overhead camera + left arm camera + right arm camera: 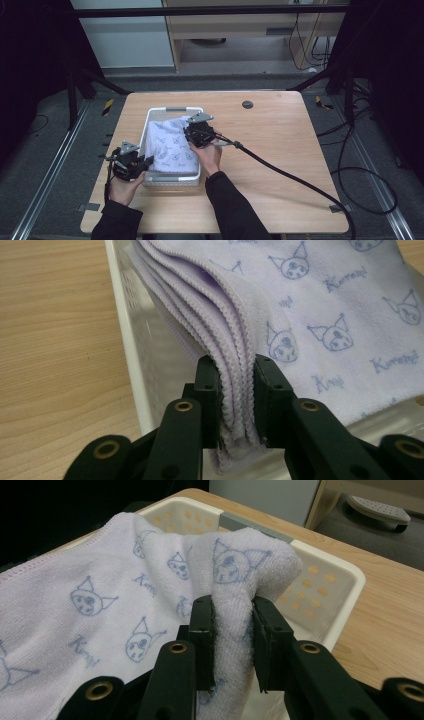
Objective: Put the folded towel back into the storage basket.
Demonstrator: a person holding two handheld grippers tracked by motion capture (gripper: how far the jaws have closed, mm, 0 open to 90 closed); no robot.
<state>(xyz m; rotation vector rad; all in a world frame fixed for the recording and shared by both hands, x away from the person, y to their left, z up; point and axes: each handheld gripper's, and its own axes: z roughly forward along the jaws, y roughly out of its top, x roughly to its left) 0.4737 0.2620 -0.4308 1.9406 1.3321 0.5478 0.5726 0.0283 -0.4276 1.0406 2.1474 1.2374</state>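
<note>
A folded lilac towel (170, 142) printed with blue cartoon faces lies over a white perforated basket (175, 109) on the wooden table. My left gripper (145, 162) is at the basket's near left corner, shut on the towel's stacked stitched edges (235, 390). My right gripper (192, 134) is over the basket's right side, shut on a bunched fold of the towel (232, 625). In the right gripper view the towel (100, 605) drapes left across the basket (330, 595), and the basket wall (125, 340) stands beside the towel's layers in the left gripper view.
The wooden table (280, 150) has a round dark grommet (247, 104) at its back. A thick black cable (290, 177) runs from my right gripper across the table to the right. Dark frame legs and loose cables stand on the floor around it.
</note>
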